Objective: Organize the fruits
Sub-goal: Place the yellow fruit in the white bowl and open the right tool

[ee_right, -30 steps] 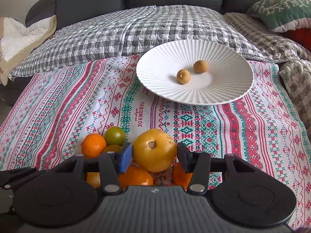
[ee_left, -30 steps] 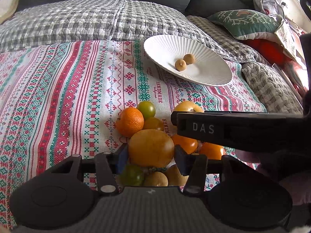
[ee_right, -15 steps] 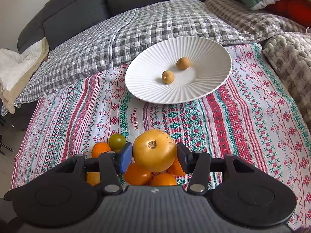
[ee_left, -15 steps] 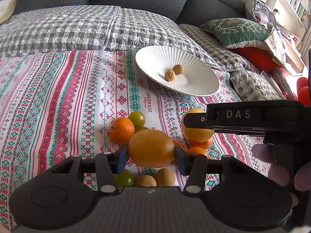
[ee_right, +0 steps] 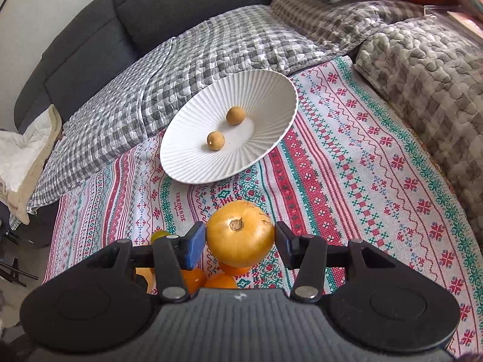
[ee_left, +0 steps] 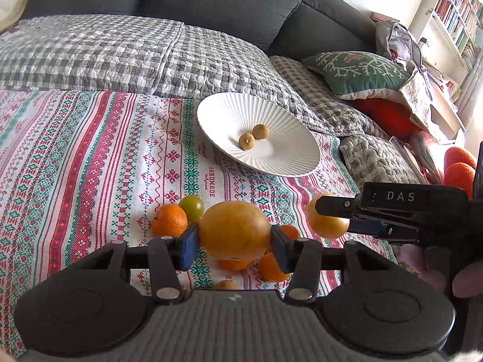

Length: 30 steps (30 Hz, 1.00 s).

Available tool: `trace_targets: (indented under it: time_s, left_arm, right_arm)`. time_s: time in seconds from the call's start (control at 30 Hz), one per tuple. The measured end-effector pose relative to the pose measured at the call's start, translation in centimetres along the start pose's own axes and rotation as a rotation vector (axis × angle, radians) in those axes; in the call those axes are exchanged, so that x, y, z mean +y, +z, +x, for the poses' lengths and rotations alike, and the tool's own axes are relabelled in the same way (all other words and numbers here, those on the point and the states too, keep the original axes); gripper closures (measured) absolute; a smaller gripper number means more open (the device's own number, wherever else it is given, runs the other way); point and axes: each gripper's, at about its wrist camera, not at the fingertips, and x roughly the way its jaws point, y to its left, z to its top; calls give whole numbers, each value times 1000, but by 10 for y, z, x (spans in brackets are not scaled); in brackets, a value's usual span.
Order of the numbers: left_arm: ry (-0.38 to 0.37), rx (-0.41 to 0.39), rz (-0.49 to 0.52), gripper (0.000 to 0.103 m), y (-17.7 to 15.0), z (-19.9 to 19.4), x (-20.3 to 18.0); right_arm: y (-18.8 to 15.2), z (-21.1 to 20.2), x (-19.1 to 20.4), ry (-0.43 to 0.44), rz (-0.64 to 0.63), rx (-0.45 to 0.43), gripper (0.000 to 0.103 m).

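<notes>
The large, smooth yellow-orange fruit (ee_right: 240, 233) with a dry brown stem scar facing the camera sits clamped between the right gripper (ee_right: 240, 241)'s two pads, which are part-way closed and press on its left and right flanks, holding it clear of the cloth. A second, slightly darker round orange-yellow fruit (ee_left: 235, 230) is pinched the same way in the left gripper (ee_left: 235, 241), pads on either flank and nothing else between them. Both fruits hang above the leftover pile of small oranges (ee_left: 169, 219) and a green-yellow citrus (ee_left: 191, 208) near the front edge of the red, green and white woven cloth (ee_left: 90, 166). The relation that matters is to the white ribbed ceramic plate (ee_right: 187, 163), which lies ahead of both grippers at the cloth's far edge, where it meets the grey checked quilt (ee_right: 181, 60), with two small tan round fruits (ee_right: 215, 140) near its middle. From the right gripper the plate is ahead and slightly left; from the left gripper it is ahead and slightly right. In the left wrist view the right gripper's fruit appears nearer the plate, so that hand is probably the better placed to set down first. Being nearly round, neither fruit has a long axis to align, though either may roll into the small ones.
</notes>
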Motion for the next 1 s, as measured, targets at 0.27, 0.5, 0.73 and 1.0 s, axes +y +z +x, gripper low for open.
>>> trace_targets:
  time_s: [0.27, 0.5, 0.73, 1.0]
  left_arm:
    - [-5, -45, -50, 63, 32, 19, -13]
    - [-49, -54, 9, 63, 58, 53, -19]
    - [-27, -55, 164, 62, 84, 91, -31]
    - [-3, -50, 183, 62, 114, 138, -22]
  right_arm:
    - [21, -8, -24, 10, 83, -65, 57]
    - [47, -4, -44, 52, 150, -104, 57]
    - [75, 17, -39, 48, 107, -128, 57]
    - [79, 48, -20, 82, 6, -132, 57]
